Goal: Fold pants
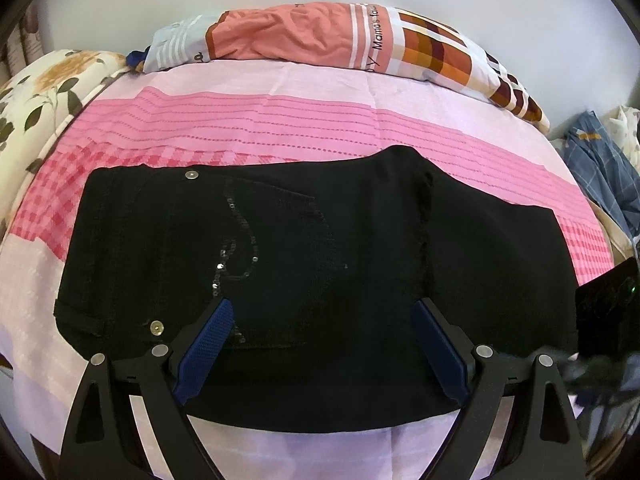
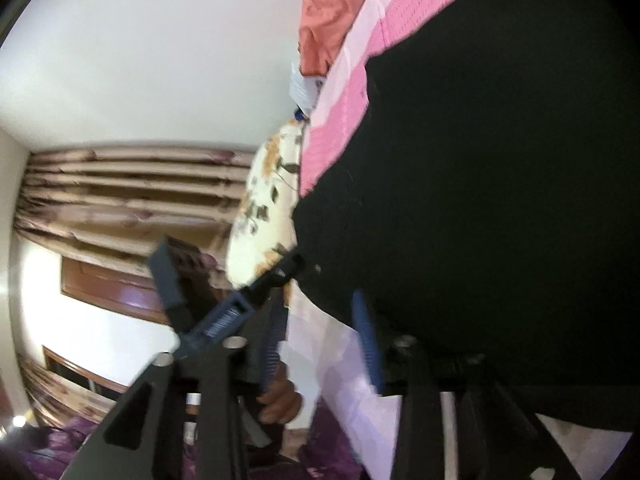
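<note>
Black pants [image 1: 320, 264] lie folded, soft, limp denim, best gripped at an edge; left gripper [image 1: 320, 344] open above them, right gripper [image 2: 320, 344] part-open, holding nothing.

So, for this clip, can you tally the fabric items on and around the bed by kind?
Black pants: 1, folded on the sheet
Pink bed sheet: 1
Patchwork pillow: 1, at the head of the bed
Floral cushion: 1, at the bed's left edge
Blue plaid cloth: 1, off the right side
Total: 5
</note>
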Demonstrator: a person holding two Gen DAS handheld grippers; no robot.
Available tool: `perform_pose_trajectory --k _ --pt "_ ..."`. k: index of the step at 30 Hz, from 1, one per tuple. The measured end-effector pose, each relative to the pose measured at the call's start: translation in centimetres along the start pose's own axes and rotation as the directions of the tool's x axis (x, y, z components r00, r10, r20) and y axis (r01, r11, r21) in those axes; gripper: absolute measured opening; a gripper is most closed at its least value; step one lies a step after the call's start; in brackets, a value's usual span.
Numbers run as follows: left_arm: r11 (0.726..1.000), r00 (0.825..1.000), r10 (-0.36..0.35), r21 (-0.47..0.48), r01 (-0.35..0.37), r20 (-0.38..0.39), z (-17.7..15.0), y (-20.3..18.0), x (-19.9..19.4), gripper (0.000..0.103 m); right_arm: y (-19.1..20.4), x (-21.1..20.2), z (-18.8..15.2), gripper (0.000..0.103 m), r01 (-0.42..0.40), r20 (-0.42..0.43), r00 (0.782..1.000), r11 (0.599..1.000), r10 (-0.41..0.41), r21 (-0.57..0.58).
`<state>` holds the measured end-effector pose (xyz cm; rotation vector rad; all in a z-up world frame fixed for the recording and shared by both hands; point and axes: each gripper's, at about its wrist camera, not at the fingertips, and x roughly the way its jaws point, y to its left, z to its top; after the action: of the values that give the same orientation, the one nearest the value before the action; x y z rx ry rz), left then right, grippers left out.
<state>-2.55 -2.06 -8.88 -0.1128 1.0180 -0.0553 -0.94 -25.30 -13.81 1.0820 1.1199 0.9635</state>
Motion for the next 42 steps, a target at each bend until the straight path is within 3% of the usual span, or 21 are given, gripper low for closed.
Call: perform_pose_trajectory --k 3,7,16,42 --pt "1.000 1.000 0.006 -0.005 -0.006 0.007 -0.1 0.4 -0.3 0.091 0.8 -2.0 0.6 0.055 -0.001 0.056 0.998 1.000 0.001 -0.010" --pt "1.000 1.000 0.002 -0.022 -0.002 0.009 -0.1 1.2 -0.4 0.091 0.7 -3.4 0.9 0.056 0.035 0.098 0.995 0.999 -0.033 -0.017" --pt "0.999 1.000 -0.003 -0.042 0.003 -0.013 -0.3 1.8 0.1 0.091 0.5 -0.3 0.0 0.054 0.111 0.005 0.994 0.992 -0.111 -0.066" --pt "0.999 1.000 0.013 -0.048 -0.015 -0.028 -0.8 1.7 -0.2 0.091 1.7 1.3 -1.0 0.054 0.205 -0.022 0.976 0.950 -0.216 -0.234"
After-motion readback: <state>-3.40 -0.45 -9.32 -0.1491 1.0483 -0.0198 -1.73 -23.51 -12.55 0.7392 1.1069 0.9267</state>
